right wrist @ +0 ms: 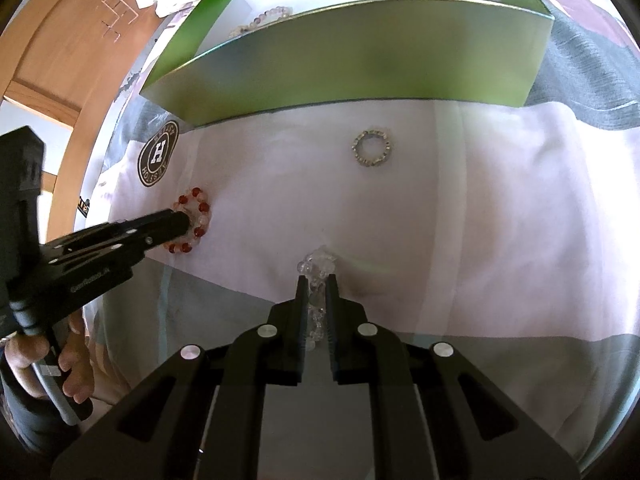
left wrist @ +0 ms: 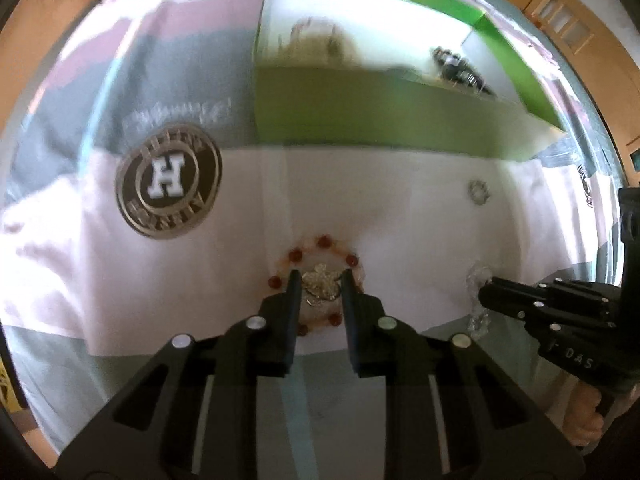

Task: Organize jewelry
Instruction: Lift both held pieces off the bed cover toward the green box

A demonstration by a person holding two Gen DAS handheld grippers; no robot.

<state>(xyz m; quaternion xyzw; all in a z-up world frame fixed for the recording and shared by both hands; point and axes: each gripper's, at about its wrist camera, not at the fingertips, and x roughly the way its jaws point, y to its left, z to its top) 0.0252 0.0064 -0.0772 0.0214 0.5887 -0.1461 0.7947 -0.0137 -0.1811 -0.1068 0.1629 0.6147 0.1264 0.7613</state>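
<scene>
On the white cloth (right wrist: 460, 216) before the green box (right wrist: 360, 68), the left gripper (left wrist: 318, 280) stands open around a red bead bracelet (left wrist: 320, 246) with its silver charm (left wrist: 320, 290), while the right gripper (right wrist: 316, 280) pinches a clear bead bracelet (right wrist: 318, 266), a silvery ring of beads (right wrist: 371, 147) lying well apart.

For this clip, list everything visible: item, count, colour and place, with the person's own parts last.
red bead bracelet: 1, red and pale beads, on the cloth, at the left gripper's tip
clear bead bracelet: 1, clear, between the right gripper's fingers
silver bead ring: 1, silver, on the cloth near the box
green box: 1, green, behind the cloth; bracelets inside
cloth: 1, white and grey, with a round H logo
left gripper: 1, black, open
right gripper: 1, black, shut on the clear bead bracelet
</scene>
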